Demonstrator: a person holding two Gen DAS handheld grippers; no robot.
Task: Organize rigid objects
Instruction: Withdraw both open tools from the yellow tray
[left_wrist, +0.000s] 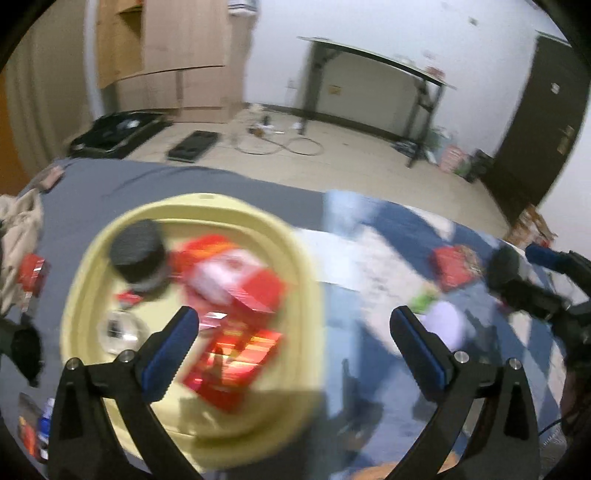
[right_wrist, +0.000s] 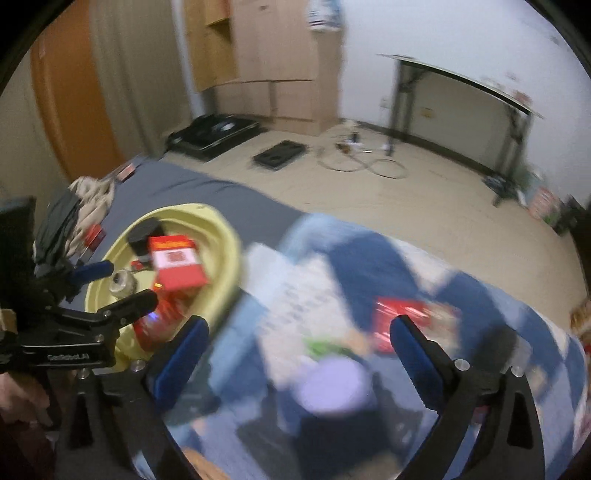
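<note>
- Blue-padded left gripper (left_wrist: 293, 326) up close, jaws spread wide, nothing between them; hanging over the near rim of the yellow basin (left_wrist: 306, 295)
- Same story for the right gripper (right_wrist: 299, 339): wide open, empty, aimed down at the blue-and-white patterned cloth (right_wrist: 303, 295)
- Already inside the basin: a black round jar (left_wrist: 138, 254), red boxes (left_wrist: 236, 354), a red-and-white box (right_wrist: 177, 264) on top, a small clear glass item (left_wrist: 122, 326) near the rim; heap looks loose, top box tilted
- Still out on the cloth: a red packet (right_wrist: 399, 317) just beyond the right gripper's far finger, a pale purple round object (right_wrist: 332, 384) below it, something green (right_wrist: 325, 347) between; too blurred to name further
- More red items (left_wrist: 31, 273) left of the basin on the grey sheet (left_wrist: 184, 184), beside crumpled beige fabric (left_wrist: 20, 229)
- Judging the step: both tools free, next pick likely the red packet or the purple piece
- Doing it well: slow down first, frames badly smeared; square the pads on the packet's flat sides, not its corners; close fully before lifting; set down in a free patch of basin rather than on the leaning stack; keep the two grippers from crossing over the rim
</note>
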